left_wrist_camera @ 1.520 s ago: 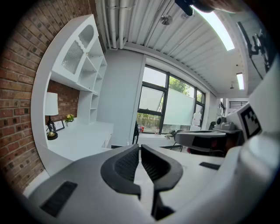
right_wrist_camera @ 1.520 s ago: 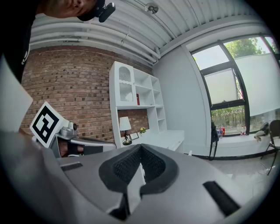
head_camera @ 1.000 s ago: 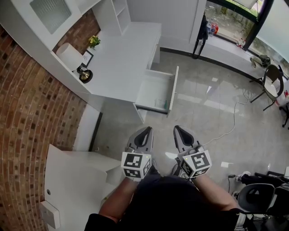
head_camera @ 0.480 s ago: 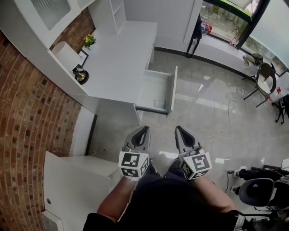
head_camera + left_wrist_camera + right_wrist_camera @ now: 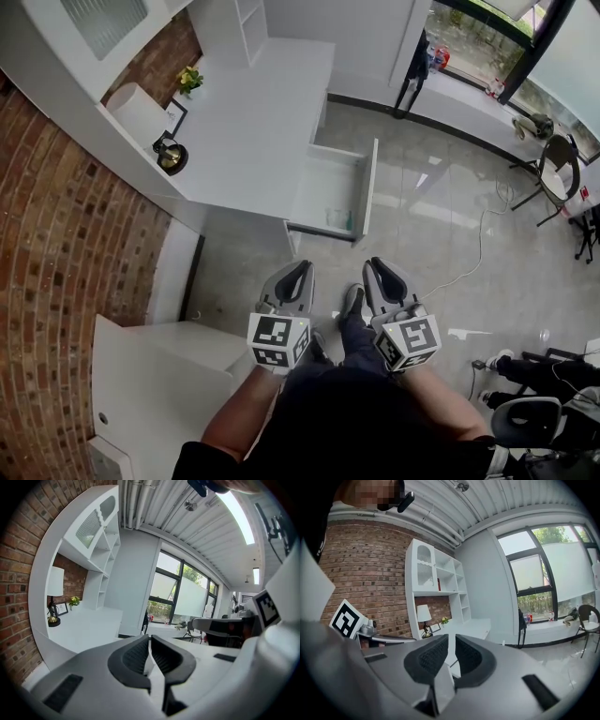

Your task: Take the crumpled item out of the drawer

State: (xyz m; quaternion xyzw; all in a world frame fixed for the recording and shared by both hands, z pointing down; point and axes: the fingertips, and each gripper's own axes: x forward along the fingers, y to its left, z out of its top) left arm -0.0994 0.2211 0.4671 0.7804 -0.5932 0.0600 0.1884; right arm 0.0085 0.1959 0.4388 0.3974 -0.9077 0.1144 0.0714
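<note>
The white desk's drawer (image 5: 323,187) stands pulled out over the grey floor, ahead of me in the head view. A small pale greenish crumpled item (image 5: 339,220) lies inside at its front end. My left gripper (image 5: 297,273) and right gripper (image 5: 379,271) are held side by side at waist height, well short of the drawer. Both point toward it. In the left gripper view my left gripper (image 5: 150,637) has its jaws together with nothing between them. The right gripper view shows the right gripper (image 5: 451,637) likewise shut and empty. The drawer is hidden behind the jaws in both gripper views.
On the desk top (image 5: 244,131) stand a white lamp (image 5: 141,112), a dark round ornament (image 5: 173,155), a picture frame (image 5: 181,119) and a small plant (image 5: 190,82). A low white cabinet (image 5: 159,375) is at my left. A cable (image 5: 478,253) and chairs (image 5: 558,164) are to the right.
A shoe has stepped forward between the two grippers and the drawer sits slightly nearer in the head view. Both grippers keep their pose and stay shut.
</note>
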